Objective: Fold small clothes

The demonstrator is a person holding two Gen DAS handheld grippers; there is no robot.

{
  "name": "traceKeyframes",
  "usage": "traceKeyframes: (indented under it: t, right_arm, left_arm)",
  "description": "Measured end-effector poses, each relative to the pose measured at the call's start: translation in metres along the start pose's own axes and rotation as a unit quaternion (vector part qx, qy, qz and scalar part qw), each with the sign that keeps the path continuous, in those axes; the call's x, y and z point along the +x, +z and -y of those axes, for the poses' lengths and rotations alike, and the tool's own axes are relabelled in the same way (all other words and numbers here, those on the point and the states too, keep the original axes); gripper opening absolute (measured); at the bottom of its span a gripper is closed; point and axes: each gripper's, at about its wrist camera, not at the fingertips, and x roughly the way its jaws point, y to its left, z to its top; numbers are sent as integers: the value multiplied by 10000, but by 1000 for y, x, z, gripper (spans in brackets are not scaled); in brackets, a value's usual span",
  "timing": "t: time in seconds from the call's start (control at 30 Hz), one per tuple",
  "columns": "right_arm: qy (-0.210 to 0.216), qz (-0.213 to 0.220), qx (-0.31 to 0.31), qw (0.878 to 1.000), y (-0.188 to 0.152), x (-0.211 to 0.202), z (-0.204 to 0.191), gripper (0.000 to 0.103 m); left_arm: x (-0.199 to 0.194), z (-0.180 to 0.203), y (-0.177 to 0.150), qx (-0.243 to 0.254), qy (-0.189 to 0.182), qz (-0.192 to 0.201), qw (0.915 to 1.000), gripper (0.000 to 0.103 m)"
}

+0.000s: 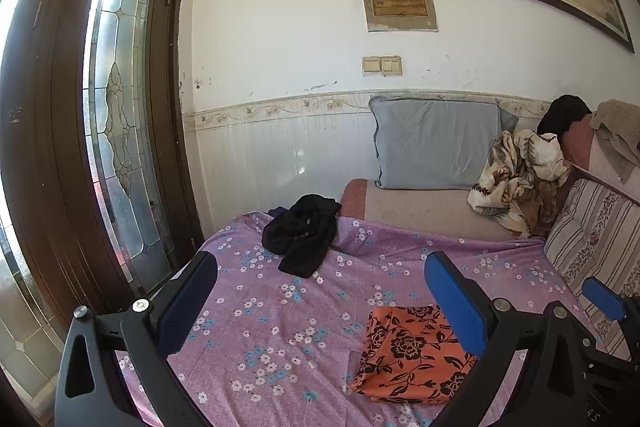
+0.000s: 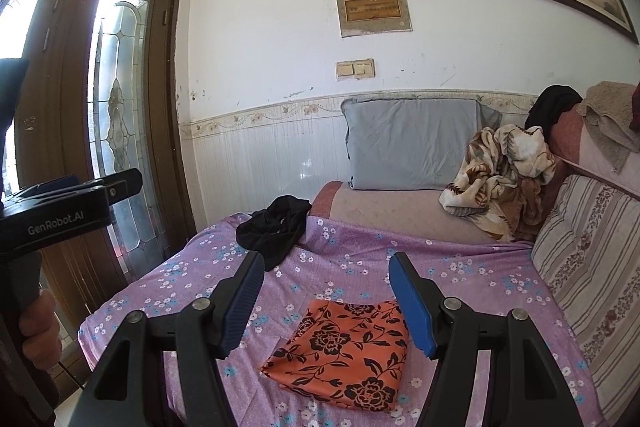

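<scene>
Nearest in both views, an orange cloth (image 2: 344, 351) printed with black roses is seen folded into a flat, roughly square packet on the purple flowered sheet (image 2: 192, 267) of the bed. In the right wrist view it is turned like a diamond, one corner toward the camera and one toward the far wall, so no long axis can be told. The right tongs (image 2: 326, 307) are held wide above it with nothing between the blue pads, and the cloth is framed between them, untouched. In the left wrist view the left tongs (image 1: 320, 303) are likewise spread wide and hold nothing, with the same cloth (image 1: 412, 355) lying low on the right, partly behind the right-hand pad. Only the right wrist view shows the other tool's black body and the bare hand (image 2: 38, 327) on its grip at the left edge; only the left wrist view shows one blue tip of the right tongs (image 1: 604, 299) at its right edge. Farther off, a crumpled black garment (image 2: 274, 227) lies unfolded on the sheet's far left part, well apart from the orange cloth. Beyond it a grey pillow (image 2: 416, 143) is propped against the wall, with a brown patterned blanket (image 2: 500, 179) bunched to its right.
</scene>
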Motion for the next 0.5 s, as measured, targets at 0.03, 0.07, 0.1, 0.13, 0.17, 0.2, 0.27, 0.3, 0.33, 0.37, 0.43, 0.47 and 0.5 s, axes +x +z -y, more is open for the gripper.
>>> traceKeyframes:
  t: [0.03,0.07,0.1,0.13,0.17,0.2,0.27,0.3,0.33,0.37,0.43,0.47,0.5]
  right_arm:
    - [-3,-14,3,10000,0,2,0,69]
    - [-8,-18,8,10000,-1,4,0,69]
    - [-12,-15,14,10000,-1,5,0,69]
    - [-13,-15,23,10000,-1,7,1,69]
    - [-12,-20,33,10000,-1,8,1,69]
    - [-9,-27,40,10000,-1,9,1,69]
    - [-9,-44,41,10000,-2,12,1,69]
    - [-7,-60,38,10000,-3,13,0,69]
    - [-4,-76,38,10000,-4,14,-1,69]
    - [0,-89,41,10000,-5,15,-1,69]
    - [0,-113,54,9999,-7,17,-1,69]
    - [5,-127,61,9999,-8,19,0,69]
    - [6,-137,67,9999,-8,20,0,69]
  left_arm:
    - [2,0,-1,2,15,-8,10000,103]
    - [4,-1,-1,-4,18,-14,10000,103]
    - [6,-1,-2,-20,16,-24,10000,103]
    - [7,-2,-3,-38,19,-37,10000,103]
    - [9,-3,-4,-54,27,-51,10000,103]
    - [10,-4,-4,-66,32,-63,10000,103]
    - [13,-4,-6,-68,51,-78,9999,103]
    - [13,-5,-7,-66,63,-83,9999,103]
    - [14,-5,-8,-64,64,-91,9999,103]
    - [15,-5,-8,-60,62,-101,9999,103]
    - [17,-6,-9,-67,80,-113,9999,103]
    - [18,-6,-9,-68,73,-119,9999,103]
    - [19,-6,-10,-66,71,-123,9999,103]
